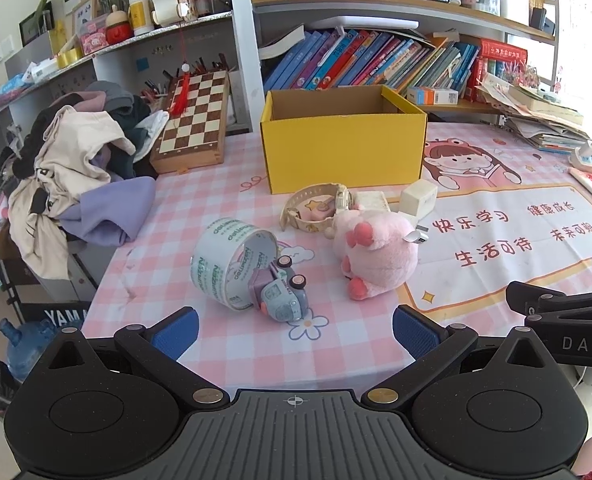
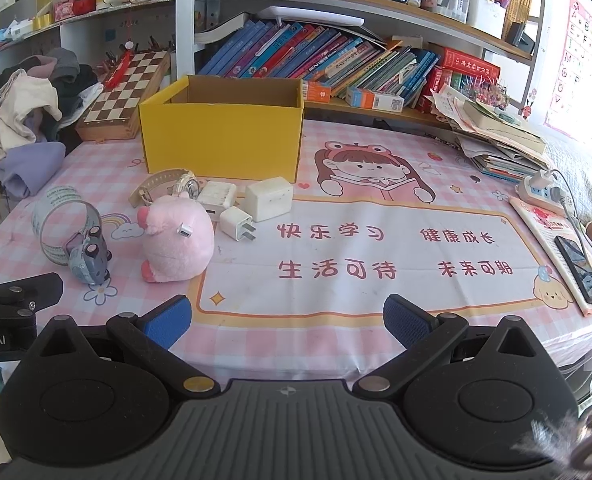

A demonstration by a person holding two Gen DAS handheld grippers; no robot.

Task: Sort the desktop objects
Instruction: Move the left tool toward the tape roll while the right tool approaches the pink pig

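Note:
An open yellow box point(image 1: 343, 150) point(image 2: 222, 142) stands at the back of the pink mat. In front of it lie a beige watch point(image 1: 315, 205) point(image 2: 164, 184), a pink plush pig point(image 1: 375, 252) point(image 2: 176, 240), a tape roll point(image 1: 228, 260) point(image 2: 60, 224) with a small grey toy car point(image 1: 284, 296) point(image 2: 90, 260) leaning on it, white charger blocks point(image 2: 268, 198) point(image 1: 417, 196) and a white plug point(image 2: 238, 224). My left gripper point(image 1: 296, 330) is open, near the table's front edge, just short of the toy car. My right gripper point(image 2: 288, 316) is open over bare mat, right of the pig.
A chessboard point(image 1: 194, 120) leans behind a heap of clothes point(image 1: 80, 172) at the left edge. Books fill the shelf point(image 2: 335, 60) behind the box. At the right lie stacked papers point(image 2: 499, 140), a power strip point(image 2: 543, 192) with cables, and a phone point(image 2: 579, 268) on a booklet.

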